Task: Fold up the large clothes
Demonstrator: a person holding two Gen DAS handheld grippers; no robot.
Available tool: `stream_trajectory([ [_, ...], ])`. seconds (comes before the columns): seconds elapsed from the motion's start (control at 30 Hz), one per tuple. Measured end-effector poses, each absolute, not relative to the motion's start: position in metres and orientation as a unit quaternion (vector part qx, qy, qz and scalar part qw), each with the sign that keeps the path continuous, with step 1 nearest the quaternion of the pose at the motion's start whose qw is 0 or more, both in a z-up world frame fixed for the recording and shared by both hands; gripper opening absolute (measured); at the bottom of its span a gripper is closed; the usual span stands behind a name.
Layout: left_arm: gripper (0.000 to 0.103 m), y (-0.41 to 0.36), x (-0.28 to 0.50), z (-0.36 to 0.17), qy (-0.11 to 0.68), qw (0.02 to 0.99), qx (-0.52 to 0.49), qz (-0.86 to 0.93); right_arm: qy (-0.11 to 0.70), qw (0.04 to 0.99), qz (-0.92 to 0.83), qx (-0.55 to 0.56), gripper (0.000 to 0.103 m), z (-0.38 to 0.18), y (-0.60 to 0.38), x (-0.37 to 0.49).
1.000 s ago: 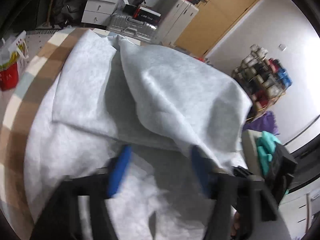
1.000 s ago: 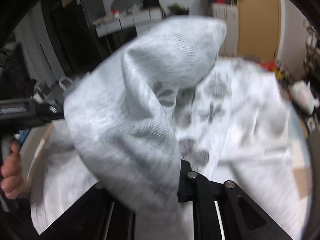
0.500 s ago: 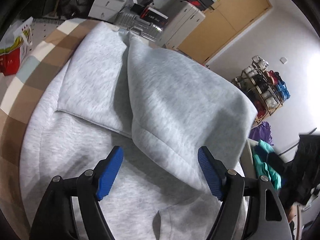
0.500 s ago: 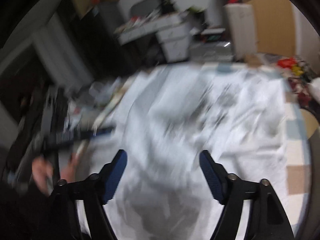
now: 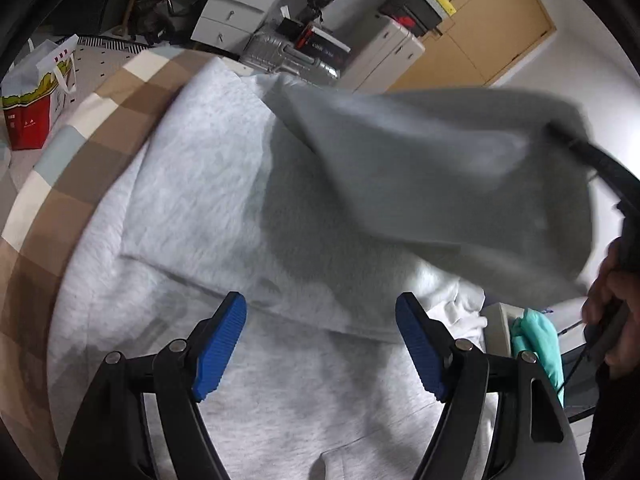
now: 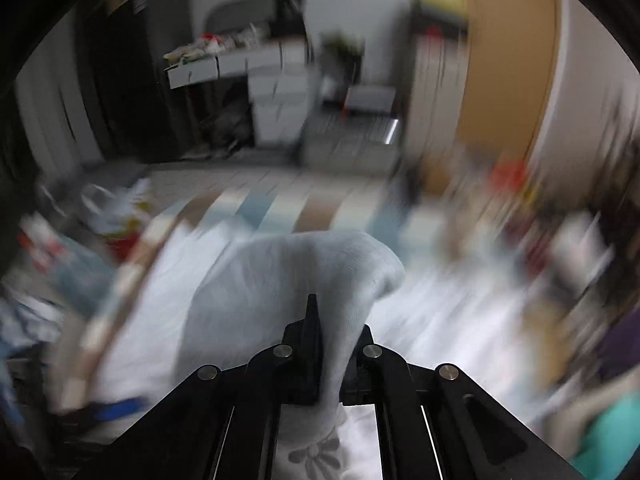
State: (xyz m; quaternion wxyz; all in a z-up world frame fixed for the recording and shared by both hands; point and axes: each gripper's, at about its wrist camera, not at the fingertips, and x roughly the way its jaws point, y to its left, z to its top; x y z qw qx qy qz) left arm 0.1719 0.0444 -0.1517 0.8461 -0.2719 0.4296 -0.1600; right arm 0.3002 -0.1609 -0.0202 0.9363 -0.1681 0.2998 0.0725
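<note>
A large light-grey sweatshirt (image 5: 240,208) lies spread over a checked blanket (image 5: 80,152). My left gripper (image 5: 320,344) hangs low over its middle, blue pads (image 5: 220,344) wide apart, open, with nothing between them. One grey sleeve (image 5: 440,176) is raised off the garment toward the right, where my right gripper (image 5: 560,132) has pinched its end. In the blurred right wrist view the right gripper (image 6: 332,332) is shut on a bunched fold of that grey sleeve (image 6: 288,280), which drapes over and hides its fingertips. A hand (image 5: 612,304) shows at the right edge.
A red and white bag (image 5: 36,92) stands left of the blanket. Behind it are white drawers (image 5: 236,12), a silver suitcase (image 5: 288,60) and a wooden door (image 5: 492,28). A teal cloth (image 5: 536,340) lies at the garment's right side.
The right gripper held grey cloth, stood open and empty half a second ago, and is now shut on the sleeve and higher. The sleeve has lifted off the garment. The left gripper barely moved.
</note>
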Motion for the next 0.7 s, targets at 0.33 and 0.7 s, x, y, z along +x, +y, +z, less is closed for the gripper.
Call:
stream_trajectory([
  [0.33,0.073,0.057,0.158,-0.150,0.416,0.851,-0.289,-0.141,0.391,0.891,0.186,-0.139,0.006,-0.170,-0.141,0.208],
  [0.7,0.073,0.018,0.176,-0.149,0.441,0.854,-0.222,-0.161,0.445,0.862,0.197,0.139,0.022,-0.202,-0.207,0.209],
])
